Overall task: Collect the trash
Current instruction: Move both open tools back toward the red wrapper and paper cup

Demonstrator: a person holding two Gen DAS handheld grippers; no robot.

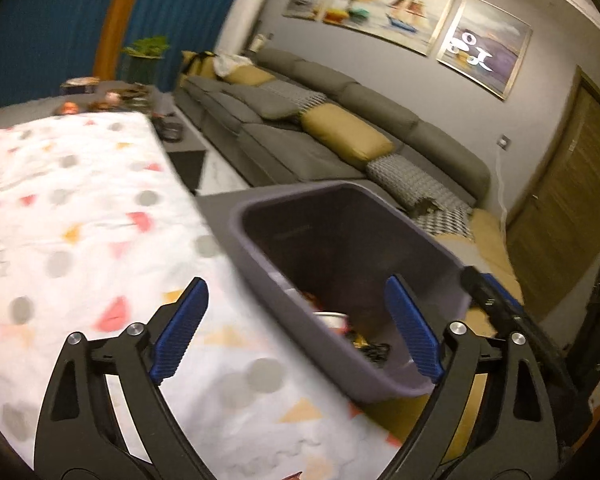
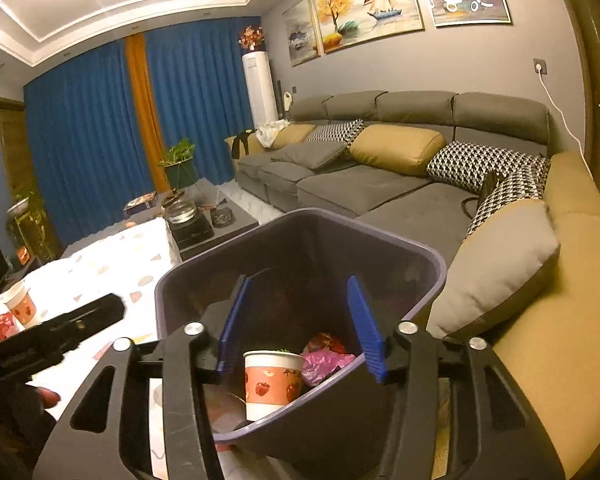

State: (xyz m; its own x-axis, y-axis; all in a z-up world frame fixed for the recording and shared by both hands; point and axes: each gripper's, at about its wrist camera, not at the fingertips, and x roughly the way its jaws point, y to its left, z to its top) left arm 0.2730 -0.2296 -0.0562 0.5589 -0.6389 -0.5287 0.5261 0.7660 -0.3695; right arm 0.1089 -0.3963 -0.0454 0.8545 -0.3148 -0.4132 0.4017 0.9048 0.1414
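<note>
Right gripper [image 2: 300, 330]: I held it over the bin's near rim, jaws apart and empty, nothing pressed between the pads.
Left gripper [image 1: 296, 330]: I had its jaws spread wide and empty, above the tablecloth [image 1: 80, 208] and the bin's edge.
Bin [image 2: 432, 256]: purple, beside the sofa [image 2: 380, 188].
Trash: paper cup [image 2: 272, 384] upright inside the bin beside a pink wrapper [image 2: 324, 364]; a second cup [image 2: 20, 306] stood on the tablecloth.

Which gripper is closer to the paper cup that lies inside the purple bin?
Right. The right gripper hangs open directly over the bin, just above the paper cup. The left gripper, also open, is beside the bin, partly over the patterned tablecloth.
</note>
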